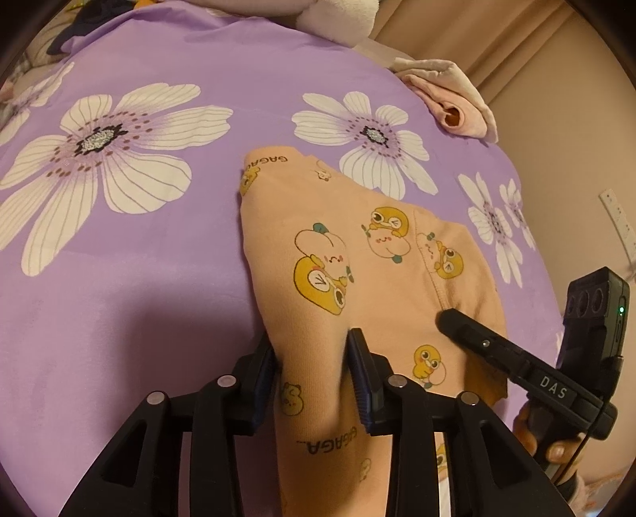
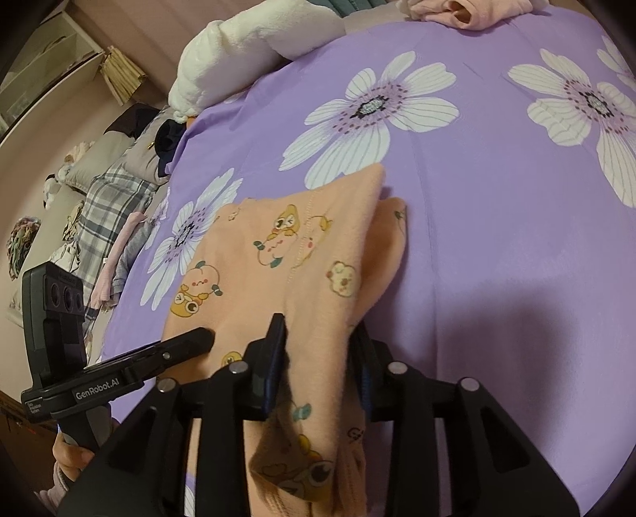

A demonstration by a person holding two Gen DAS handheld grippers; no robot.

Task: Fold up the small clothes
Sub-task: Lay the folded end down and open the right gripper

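Observation:
A small peach garment (image 1: 357, 254) printed with yellow cartoon ducks lies partly folded on a purple flowered bedsheet (image 1: 139, 298). My left gripper (image 1: 314, 358) is shut on its near edge, with fabric bunched between the fingers. My right gripper (image 2: 318, 346) is shut on another part of the same garment (image 2: 286, 246), and cloth hangs down between its fingers. In the left wrist view the right gripper (image 1: 449, 318) rests on the garment's right side. In the right wrist view the left gripper (image 2: 202, 338) rests on its left side.
A crumpled pink garment (image 1: 449, 95) lies at the sheet's far right edge; it also shows in the right wrist view (image 2: 465, 12). A white plush blanket (image 2: 246, 47) sits at the far end. Plaid and other clothes (image 2: 107, 199) are piled beside the sheet's left edge.

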